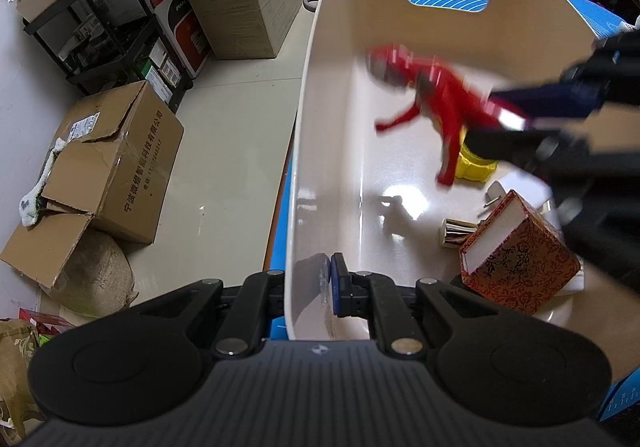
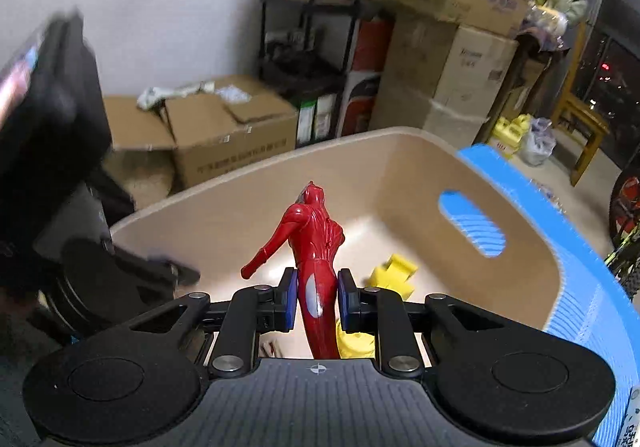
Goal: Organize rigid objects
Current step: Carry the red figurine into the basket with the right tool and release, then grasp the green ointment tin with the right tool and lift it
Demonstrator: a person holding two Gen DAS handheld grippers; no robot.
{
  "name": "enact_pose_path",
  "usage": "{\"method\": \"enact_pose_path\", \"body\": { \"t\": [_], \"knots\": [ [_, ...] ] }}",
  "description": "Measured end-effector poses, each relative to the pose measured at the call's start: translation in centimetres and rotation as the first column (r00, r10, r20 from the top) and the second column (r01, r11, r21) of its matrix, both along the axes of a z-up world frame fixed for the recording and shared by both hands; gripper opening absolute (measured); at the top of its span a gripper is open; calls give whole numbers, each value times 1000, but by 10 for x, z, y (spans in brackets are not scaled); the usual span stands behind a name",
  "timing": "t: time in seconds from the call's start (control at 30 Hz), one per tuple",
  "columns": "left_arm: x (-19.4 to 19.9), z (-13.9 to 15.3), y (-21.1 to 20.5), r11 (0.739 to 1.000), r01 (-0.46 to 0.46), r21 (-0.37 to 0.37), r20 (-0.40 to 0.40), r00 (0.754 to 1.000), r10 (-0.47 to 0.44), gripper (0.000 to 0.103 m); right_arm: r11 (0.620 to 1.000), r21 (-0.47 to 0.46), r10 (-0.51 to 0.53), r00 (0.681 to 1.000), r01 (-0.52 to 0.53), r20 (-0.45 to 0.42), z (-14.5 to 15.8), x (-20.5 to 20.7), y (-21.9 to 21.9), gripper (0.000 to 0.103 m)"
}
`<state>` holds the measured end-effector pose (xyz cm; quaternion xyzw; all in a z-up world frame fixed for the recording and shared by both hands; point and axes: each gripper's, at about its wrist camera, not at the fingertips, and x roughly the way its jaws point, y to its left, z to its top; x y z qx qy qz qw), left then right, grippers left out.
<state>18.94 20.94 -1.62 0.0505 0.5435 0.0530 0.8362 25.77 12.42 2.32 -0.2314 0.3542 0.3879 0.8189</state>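
- Left gripper [image 1: 308,289] clamps bin [image 1: 320,67] wall, steadying it.
- Right gripper [image 2: 318,297] fingers grip red figure [image 2: 316,247] by legs, over bin, likely to drop in.
- Yellow toy [image 2: 394,273], box [image 1: 520,253] inside.

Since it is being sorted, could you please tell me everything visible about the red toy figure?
The red toy figure is glossy hard plastic, with a crested head, one arm stretched out and a pale oval patch on one leg. The right gripper is shut on its legs, holding it in the air over the cream tub, above a yellow toy.
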Motion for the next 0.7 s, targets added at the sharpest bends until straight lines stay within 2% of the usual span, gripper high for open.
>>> {"method": "enact_pose_path", "body": {
  "t": [0.1, 0.2, 0.23, 0.27, 0.33, 0.53, 0.7],
  "knots": [
    [0, 0, 0, 1000, 1, 2, -1, 1000, -1, 14, 999, -48, -13, 1000, 11, -29, -13, 0, 7, 30],
    [0, 0, -1, 1000, 3, 2, 0, 1000, -3, 14, 998, -55, -40, 997, 37, -65, -17, 3, 5, 31],
    [0, 0, -1, 1000, 3, 2, -1, 1000, -3, 14, 998, -45, -49, 996, 46, -71, -17, 3, 2, 40],
    [0, 0, -1, 1000, 3, 2, -1, 1000, -3, 14, 998, -29, -59, 996, 57, -68, -15, 2, 0, 43],
    [0, 0, -1, 1000, 2, 2, -1, 1000, -2, 14, 997, 0, -76, 995, 76, -62, -10, 1, -7, 58],
    [0, 0, 0, 1000, 1, 2, -1, 1000, -1, 14, 979, 120, -162, 986, 165, -32, 12, 1, -42, 69],
    [0, 0, 0, 1000, 3, 2, -1, 1000, -3, 14, 945, 167, -286, 958, 280, 8, 22, 9, -84, 76]
  ]
}}
